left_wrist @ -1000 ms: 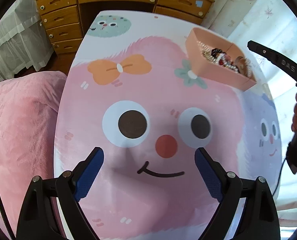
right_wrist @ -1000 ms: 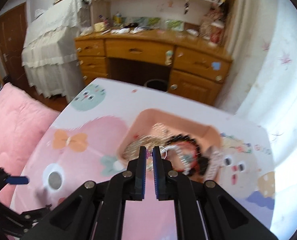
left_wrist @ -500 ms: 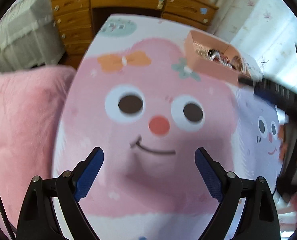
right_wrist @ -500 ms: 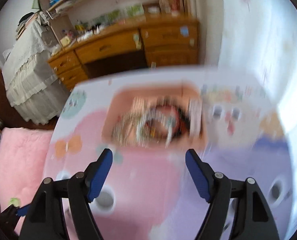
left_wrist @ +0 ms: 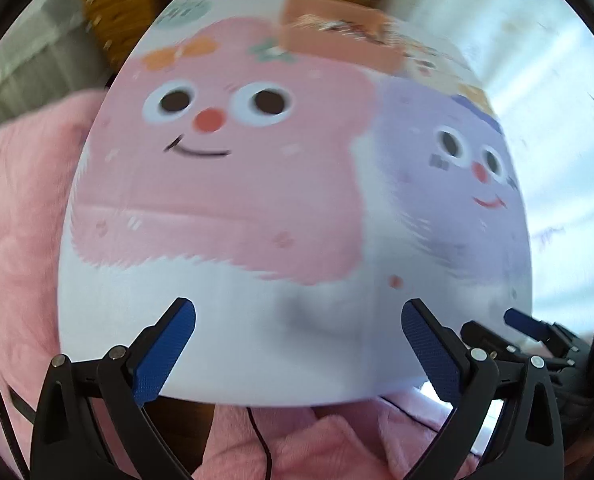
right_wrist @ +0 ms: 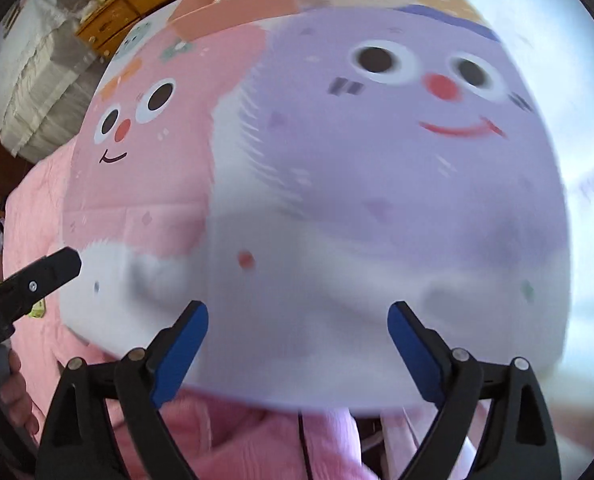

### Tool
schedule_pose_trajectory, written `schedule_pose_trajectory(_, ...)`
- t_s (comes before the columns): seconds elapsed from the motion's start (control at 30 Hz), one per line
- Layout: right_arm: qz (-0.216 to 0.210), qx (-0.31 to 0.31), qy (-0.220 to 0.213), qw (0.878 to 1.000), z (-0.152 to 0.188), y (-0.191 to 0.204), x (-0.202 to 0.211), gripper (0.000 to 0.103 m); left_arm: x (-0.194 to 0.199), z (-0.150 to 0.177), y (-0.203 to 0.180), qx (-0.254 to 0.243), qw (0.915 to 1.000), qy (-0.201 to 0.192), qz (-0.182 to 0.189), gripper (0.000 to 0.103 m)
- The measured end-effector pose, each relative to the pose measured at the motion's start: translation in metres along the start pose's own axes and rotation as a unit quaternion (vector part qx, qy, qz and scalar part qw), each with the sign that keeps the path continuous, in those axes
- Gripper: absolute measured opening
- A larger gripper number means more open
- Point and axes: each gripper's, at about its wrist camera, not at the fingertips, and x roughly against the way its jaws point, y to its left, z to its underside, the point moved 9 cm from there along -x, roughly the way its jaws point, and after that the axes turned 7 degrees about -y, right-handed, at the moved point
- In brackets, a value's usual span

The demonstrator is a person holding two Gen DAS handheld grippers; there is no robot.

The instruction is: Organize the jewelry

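Note:
A pink tray (left_wrist: 337, 36) of jewelry stands at the far end of the cartoon-printed table (left_wrist: 257, 320); it is blurred, and its contents show only as pale streaks. It also shows in the right wrist view (right_wrist: 233, 12). My left gripper (left_wrist: 297, 356) is open and empty over the table's near edge. My right gripper (right_wrist: 297, 352) is open and empty, also at the near edge, to the right of the left one. The right gripper shows at the right edge of the left wrist view (left_wrist: 533, 328). The left gripper's finger (right_wrist: 45, 272) shows at the left of the right wrist view.
A pink blanket (left_wrist: 17, 200) lies left of and below the table. A wooden desk with drawers (left_wrist: 129, 8) stands behind the table. A white curtain (left_wrist: 537, 80) hangs on the right. A cable (left_wrist: 257, 440) runs below the left gripper.
Both grippers have pulled back from the tray to the table's near edge. My right gripper went from shut over the tray to open.

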Motion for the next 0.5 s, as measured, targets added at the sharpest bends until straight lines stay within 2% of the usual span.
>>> schedule_pose_trajectory(0.17,-0.010,-0.026,-0.067,0.997,-0.018,-0.012,0.058,0.093,0.041,-0.025,-0.048,-0.060,0.9974,-0.038,0.014,0.102)
schedule_pose_trajectory(0.2,-0.019,-0.034,-0.092,0.995,-0.025,-0.012,0.075,0.093,0.053,-0.034,-0.057,-0.075,0.9958,-0.053,0.006,0.102)
schedule_pose_trajectory(0.3,-0.038,-0.039,-0.124,0.991,-0.039,-0.007,0.103,0.094,0.084,-0.054,-0.071,-0.090,0.9906,-0.102,-0.014,0.102)
schedule_pose_trajectory(0.43,-0.037,-0.021,-0.176,0.984,-0.048,0.001,0.139,0.094,0.117,-0.066,-0.075,-0.101,0.9812,-0.156,-0.050,0.102)
schedule_pose_trajectory(0.5,-0.030,-0.012,-0.208,0.978,-0.053,0.004,0.155,0.095,0.122,-0.066,-0.075,-0.102,0.9777,-0.171,-0.067,0.102)
